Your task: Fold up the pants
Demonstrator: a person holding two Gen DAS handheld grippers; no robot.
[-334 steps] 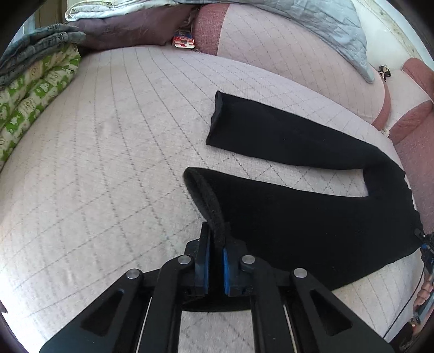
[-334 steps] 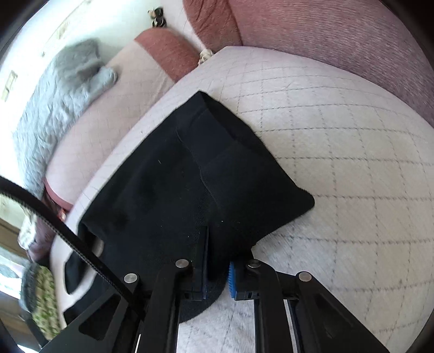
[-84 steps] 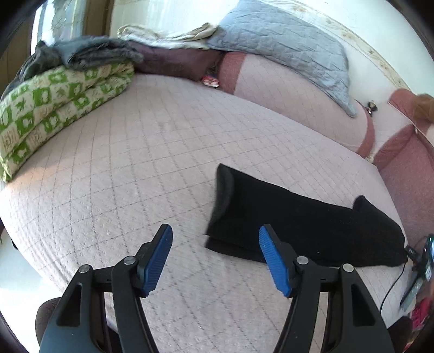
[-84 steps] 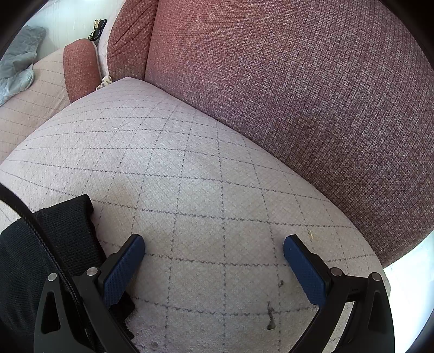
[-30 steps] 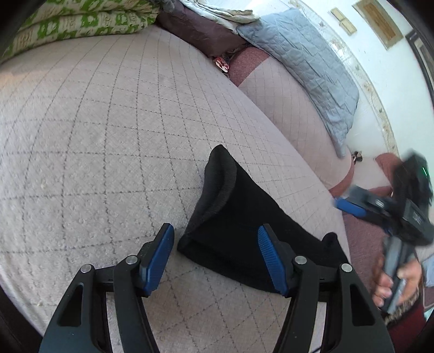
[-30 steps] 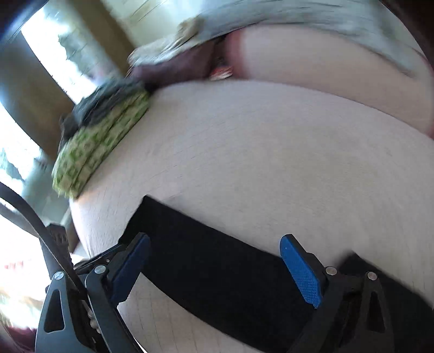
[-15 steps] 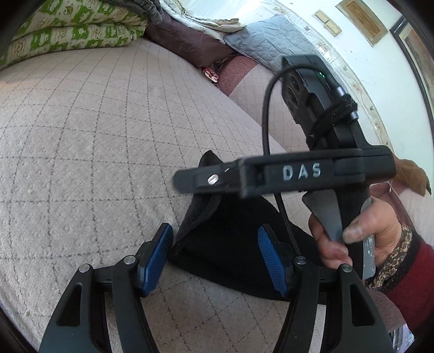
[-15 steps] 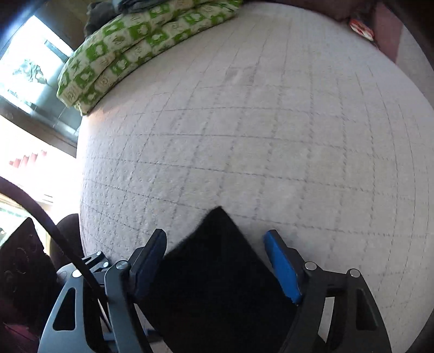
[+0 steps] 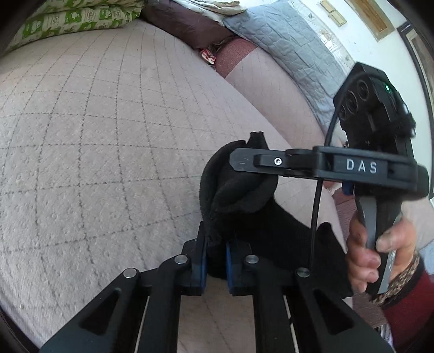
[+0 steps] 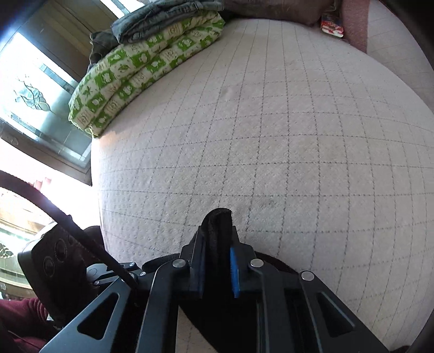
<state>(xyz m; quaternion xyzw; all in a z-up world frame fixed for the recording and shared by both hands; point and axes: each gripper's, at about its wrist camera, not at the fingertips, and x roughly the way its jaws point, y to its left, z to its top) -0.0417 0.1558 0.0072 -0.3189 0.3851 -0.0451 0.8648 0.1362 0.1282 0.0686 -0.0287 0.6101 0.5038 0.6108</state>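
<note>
Quilted beige bedspread (image 10: 298,141) across the frame; green patterned blanket (image 10: 141,68) folded at 10 o'clock under grey clothes (image 10: 162,16); grey quilted pillow (image 9: 287,46) at 1 o'clock

Around you: wide pinkish-beige quilted bed cover with grey grid stitching (image 10: 298,130). Folded green-and-cream patterned blanket (image 10: 141,65) at far edge (grey folded cloth on top). Pale grey quilted pillow (image 9: 287,46) against white wall (image 9: 360,51). Bright etched-glass window (image 10: 32,97) beside you.
</note>
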